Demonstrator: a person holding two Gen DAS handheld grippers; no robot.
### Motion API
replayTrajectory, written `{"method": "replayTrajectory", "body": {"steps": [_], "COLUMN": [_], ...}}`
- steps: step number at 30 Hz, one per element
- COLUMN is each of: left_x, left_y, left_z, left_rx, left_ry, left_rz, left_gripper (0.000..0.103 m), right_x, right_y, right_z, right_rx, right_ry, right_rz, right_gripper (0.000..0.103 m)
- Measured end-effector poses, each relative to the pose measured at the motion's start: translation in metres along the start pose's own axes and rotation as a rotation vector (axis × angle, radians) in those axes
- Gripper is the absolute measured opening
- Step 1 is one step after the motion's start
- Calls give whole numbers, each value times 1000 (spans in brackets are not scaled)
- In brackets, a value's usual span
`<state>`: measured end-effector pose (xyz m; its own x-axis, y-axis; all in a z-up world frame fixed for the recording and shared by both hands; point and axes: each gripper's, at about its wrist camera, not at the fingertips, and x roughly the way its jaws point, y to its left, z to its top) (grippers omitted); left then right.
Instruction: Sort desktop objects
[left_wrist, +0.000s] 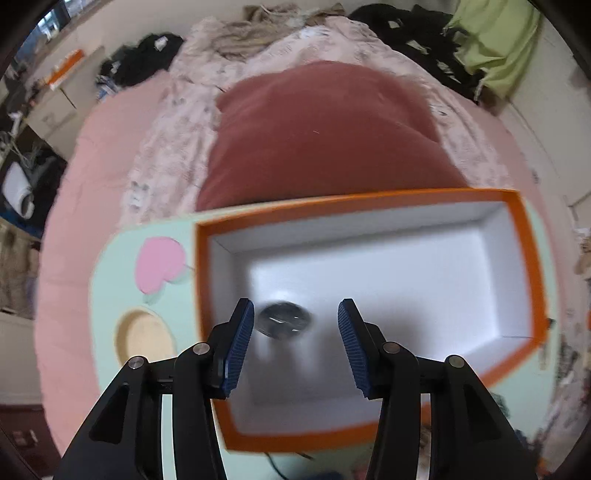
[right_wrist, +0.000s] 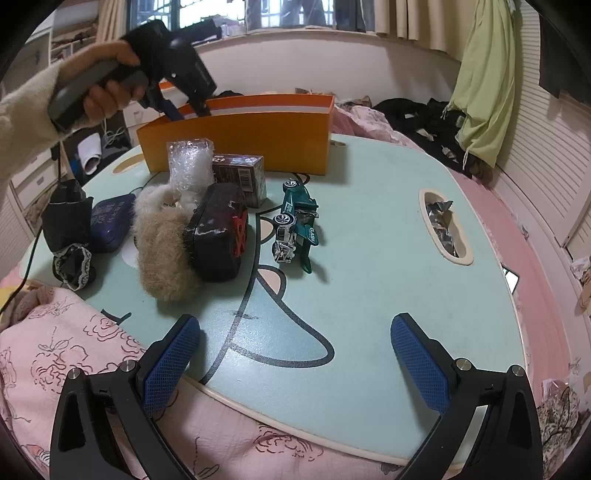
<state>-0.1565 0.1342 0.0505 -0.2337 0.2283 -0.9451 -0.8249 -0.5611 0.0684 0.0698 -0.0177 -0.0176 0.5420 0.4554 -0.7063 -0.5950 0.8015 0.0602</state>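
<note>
Toy plane (right_wrist: 301, 218) tail reads "CAST"; other labels blurred.

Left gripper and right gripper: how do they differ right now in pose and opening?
The left gripper points steeply down into the orange cardboard box with white inside, over a small dark round object; the right gripper hangs at a shallower slant over the bare near edge of the mint-green tabletop. The left's jaws stand narrower, the right's wide apart. Both have blue ribbed pads and hold nothing.
</note>
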Motion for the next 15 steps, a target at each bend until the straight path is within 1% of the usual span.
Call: {"method": "replayTrajectory", "body": {"steps": [1, 4, 6, 8, 9, 11, 13, 15], "left_x": [2, 9, 14, 19, 20, 20, 19, 16], "left_y": [0, -9, -18, -22, -23, -23, -19, -14], "left_z": [0, -3, -3, -1, 0, 2, 4, 3], "left_rx": [10, 37, 67, 75, 76, 78, 66, 51], "left_ry": [-3, 29, 42, 39, 33, 11, -8, -22], "left_rz": [5, 19, 43, 43, 66, 94, 82, 53], "left_gripper": [49, 48, 48, 37, 36, 30, 30, 30], "right_x": [0, 0, 0, 0, 0, 0, 0, 0], "right_y": [0, 0, 0, -1, 0, 0, 0, 0], "right_z": [0, 0, 1, 1, 0, 0, 0, 0], "right_rx": [0, -4, -6, -7, -7, -11, -11, -12], "right_ry": [0, 0, 0, 0, 0, 0, 0, 0], "right_rz": [0, 1, 1, 2, 2, 3, 3, 3], "right_gripper": [103, 103, 103, 103, 103, 103, 103, 103]}}
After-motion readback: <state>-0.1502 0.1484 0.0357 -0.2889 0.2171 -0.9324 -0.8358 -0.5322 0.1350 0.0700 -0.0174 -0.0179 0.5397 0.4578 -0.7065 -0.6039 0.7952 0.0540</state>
